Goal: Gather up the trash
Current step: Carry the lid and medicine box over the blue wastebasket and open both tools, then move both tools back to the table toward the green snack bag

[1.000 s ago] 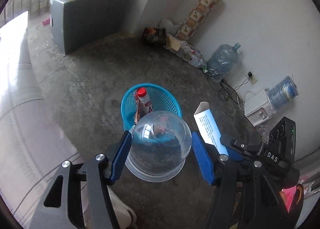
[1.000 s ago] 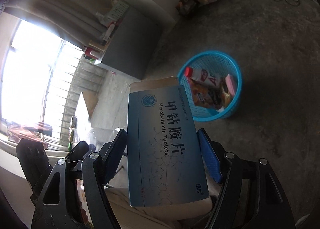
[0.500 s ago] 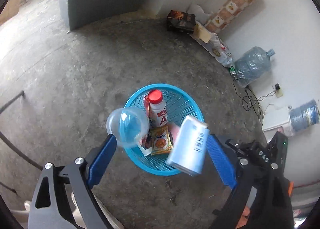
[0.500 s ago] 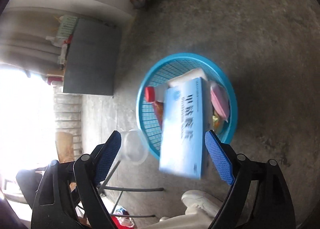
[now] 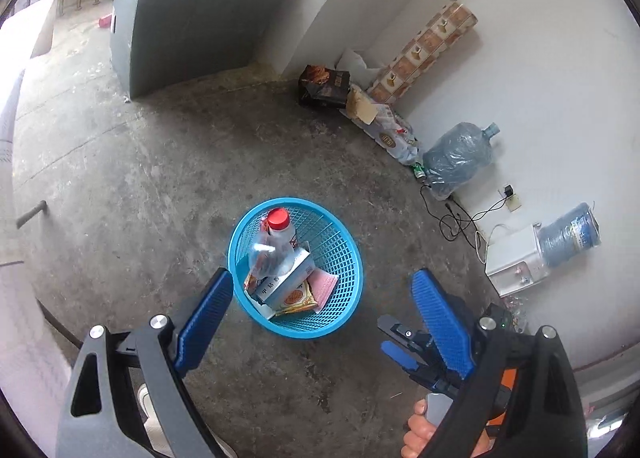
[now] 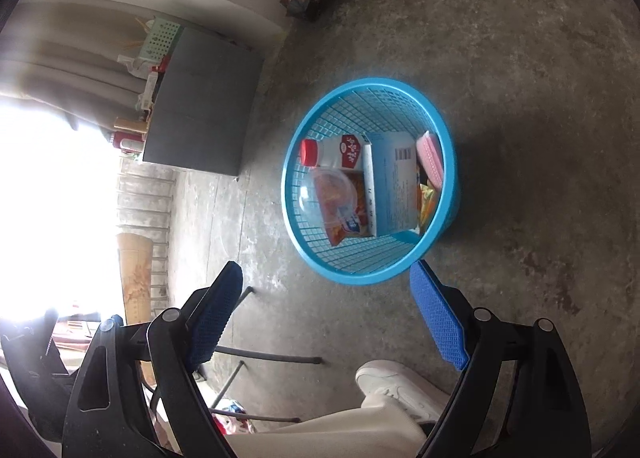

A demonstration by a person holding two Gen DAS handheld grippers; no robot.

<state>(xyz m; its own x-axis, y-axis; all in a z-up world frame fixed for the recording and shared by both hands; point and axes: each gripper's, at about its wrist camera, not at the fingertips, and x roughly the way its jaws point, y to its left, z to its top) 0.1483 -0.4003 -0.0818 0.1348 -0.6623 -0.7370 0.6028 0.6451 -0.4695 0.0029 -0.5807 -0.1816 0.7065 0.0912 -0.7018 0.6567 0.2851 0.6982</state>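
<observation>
Ahead of your spread, empty tongs sits the blue mesh basket [image 6: 370, 274] on the floor, holding a red-capped bottle [image 6: 332, 152], a clear plastic cup [image 6: 328, 198] on its side, a blue-and-white tablet box [image 6: 390, 188], snack wrappers and a pink pack [image 6: 430, 158].

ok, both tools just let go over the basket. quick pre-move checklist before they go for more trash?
1. Left tool open, nothing held: ok.
2. Right tool open, nothing held: ok.
3. Clear plastic cup inside the blue basket: ok.
4. Tablet box inside the basket, resting on the other trash: ok.
5. Basket upright on the floor: ok.
6. Next trash target: cannot tell; clutter along the wall may or may not count as trash.
</observation>
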